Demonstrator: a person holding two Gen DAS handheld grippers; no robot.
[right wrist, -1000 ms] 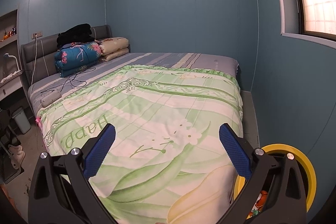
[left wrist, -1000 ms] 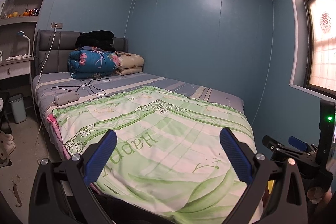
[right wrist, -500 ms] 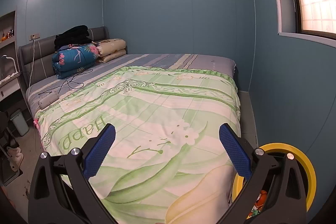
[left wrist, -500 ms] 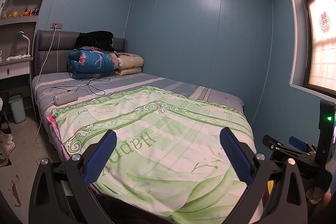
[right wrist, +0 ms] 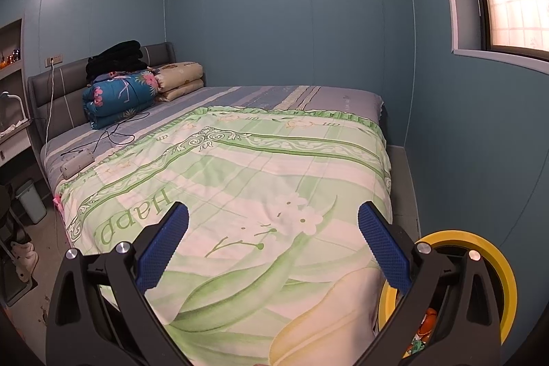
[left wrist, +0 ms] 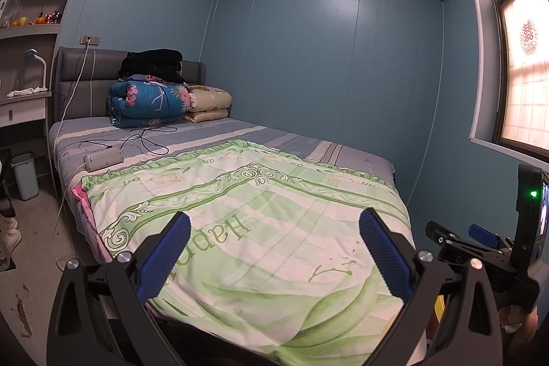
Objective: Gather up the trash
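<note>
Drifted only a little since half a second ago: both views nudged along the bed (left wrist: 240,132), nothing on it shifted, nothing picked up.

Left gripper (left wrist: 274,228) released, jaws spread wide and empty, aimed over the foot of the bed across the green quilt (left wrist: 257,194). Right gripper (right wrist: 272,222) likewise spread and holding nothing, hanging at the same end of the bed, nearer the window side.

No loose trash to be seen on the quilt itself. Closest task item: a yellow-rimmed bin (right wrist: 507,276) on the floor at the foot corner of the bed on the window side, low and to the right of the right gripper, half hidden behind its right finger, with orange scraps (right wrist: 427,318) inside. Lies far nearer the right hand than the left. Opening faces up, so probably a downward reach from above, past the bed corner. Brown floor debris (left wrist: 22,314) off the opposite side of the bed, below and left of the left gripper; too small to identify. A white bin (left wrist: 24,177) further up that same side, toward the headboard.

Toward the head of the bed: a power strip (left wrist: 103,160) with trailing cables, a folded blue quilt (left wrist: 147,103), pillows and dark clothing stacked there. Not trash by the look of it, and well apart from both grippers. Overhanging quilt edge likely the only obstacle near the yellow-rimmed bin.
</note>
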